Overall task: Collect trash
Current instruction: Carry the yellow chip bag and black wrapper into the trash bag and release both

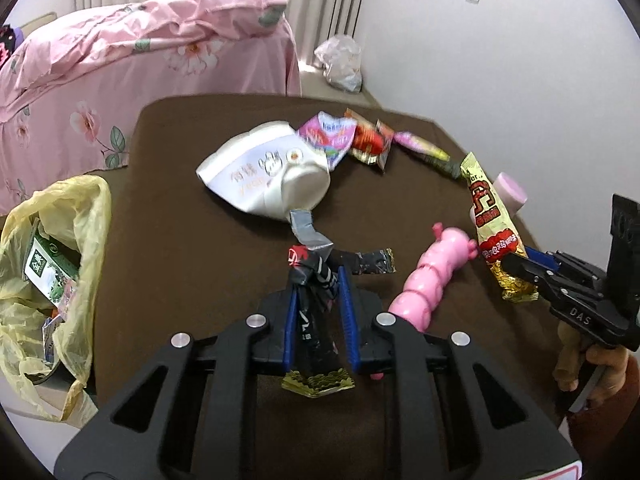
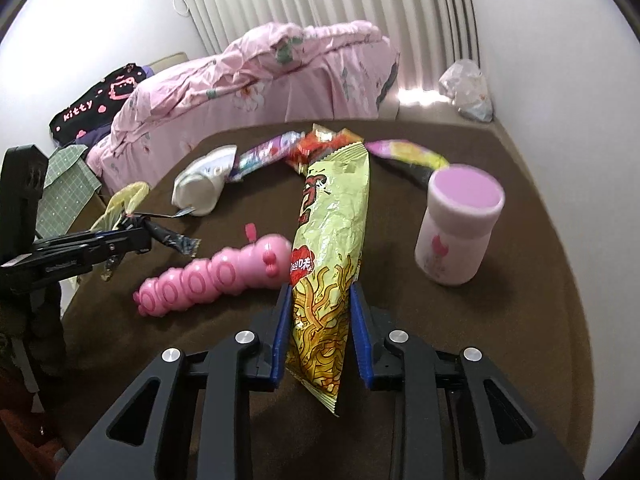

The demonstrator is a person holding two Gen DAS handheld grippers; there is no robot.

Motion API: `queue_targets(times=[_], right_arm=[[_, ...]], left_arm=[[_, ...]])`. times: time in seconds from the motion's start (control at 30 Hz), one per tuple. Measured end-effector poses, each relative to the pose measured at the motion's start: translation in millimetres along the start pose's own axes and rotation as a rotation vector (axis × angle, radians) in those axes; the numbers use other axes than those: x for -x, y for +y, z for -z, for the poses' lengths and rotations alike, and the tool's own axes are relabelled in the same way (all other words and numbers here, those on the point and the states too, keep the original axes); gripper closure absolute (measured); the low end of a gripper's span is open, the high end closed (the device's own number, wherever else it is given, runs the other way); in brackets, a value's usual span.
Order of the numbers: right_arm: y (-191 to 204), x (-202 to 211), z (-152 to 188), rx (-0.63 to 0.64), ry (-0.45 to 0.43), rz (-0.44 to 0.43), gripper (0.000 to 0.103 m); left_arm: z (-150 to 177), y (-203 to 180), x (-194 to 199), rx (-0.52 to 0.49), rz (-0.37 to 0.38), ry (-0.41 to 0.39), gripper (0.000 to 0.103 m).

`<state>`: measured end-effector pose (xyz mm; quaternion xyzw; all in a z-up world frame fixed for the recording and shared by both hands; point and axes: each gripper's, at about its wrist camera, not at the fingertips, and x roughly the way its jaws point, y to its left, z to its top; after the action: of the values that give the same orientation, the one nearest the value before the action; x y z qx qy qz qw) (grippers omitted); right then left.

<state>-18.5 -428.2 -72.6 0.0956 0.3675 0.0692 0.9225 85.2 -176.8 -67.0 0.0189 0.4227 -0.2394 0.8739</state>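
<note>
My left gripper (image 1: 318, 272) is shut on a crumpled black and silver wrapper (image 1: 316, 320) and holds it above the brown table (image 1: 180, 208). It also shows in the right wrist view (image 2: 144, 236). My right gripper (image 2: 320, 292) is shut on a long yellow snack bag (image 2: 332, 240), also seen in the left wrist view (image 1: 496, 232). A yellow plastic trash bag (image 1: 48, 272) with trash inside hangs at the table's left edge. More wrappers (image 1: 360, 140) lie at the far side.
A pink caterpillar toy (image 1: 432, 276) lies between the grippers. A pink-lidded jar (image 2: 460, 224) stands at the right. A white crushed container (image 1: 268, 176) lies mid-table. A bed with pink bedding (image 1: 120, 60) stands behind the table. A clear plastic bag (image 1: 340, 62) sits on the floor.
</note>
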Motion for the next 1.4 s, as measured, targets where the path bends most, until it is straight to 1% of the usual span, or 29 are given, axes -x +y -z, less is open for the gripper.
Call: queue_targets(times=[0.13, 0.27, 0.43, 0.5, 0.53, 0.6, 0.7, 0.87, 1.0, 1.1, 1.23, 1.33, 1.4], right_arm=[[11.6, 15.4, -17.6, 0.039, -0.051, -0.007, 0.077], [42.0, 24.8, -42.0, 0.105, -0.102, -0.062, 0.077], [103.3, 28.5, -75.0, 0.223, -0.157, -0.173, 0.077], [133.9, 25.4, -87.8, 0.278, -0.166, -0.225, 0.077], [146.2, 22.4, -92.8, 0.297, -0.164, -0.247, 0.077], [175.8, 12.1, -103.1, 0.336, -0.147, -0.302, 0.077], [215.9, -5.0, -111.6, 0.388, -0.108, -0.378, 0.077], [274.5, -51.5, -115.3, 0.452, -0.003, -0.475, 0.077], [298.2, -92.0, -109.2, 0.489, 0.090, -0.501, 0.077], [309.7, -118.7, -103.9, 0.513, 0.145, -0.507, 0.077], [318.7, -154.7, -97.3, 0.512, 0.233, -0.532, 0.077], [323.4, -175.5, -90.2, 0.506, 0.280, -0.535, 0.077], [323.8, -181.6, -85.9, 0.507, 0.291, -0.533, 0.077]], left_arm=[[-4.8, 9.6, 25.4, 0.029, -0.003, -0.067, 0.085], [-9.3, 35.7, 59.7, 0.081, -0.055, -0.147, 0.085], [-10.2, 86.9, 108.9, 0.166, -0.174, -0.244, 0.085], [-7.9, 114.2, 128.7, 0.203, -0.247, -0.276, 0.085], [-6.5, 127.4, 136.6, 0.223, -0.286, -0.286, 0.085], [-1.5, 148.0, 149.4, 0.260, -0.339, -0.306, 0.085], [9.2, 176.7, 163.0, 0.327, -0.426, -0.316, 0.085], [29.2, 210.7, 161.6, 0.441, -0.420, -0.316, 0.085], [44.2, 231.9, 145.5, 0.528, -0.378, -0.290, 0.085], [50.5, 236.4, 132.5, 0.540, -0.370, -0.267, 0.085], [51.8, 241.6, 116.3, 0.547, -0.369, -0.236, 0.085], [51.1, 245.4, 104.2, 0.555, -0.368, -0.211, 0.085], [50.4, 248.6, 96.1, 0.565, -0.362, -0.196, 0.085]])
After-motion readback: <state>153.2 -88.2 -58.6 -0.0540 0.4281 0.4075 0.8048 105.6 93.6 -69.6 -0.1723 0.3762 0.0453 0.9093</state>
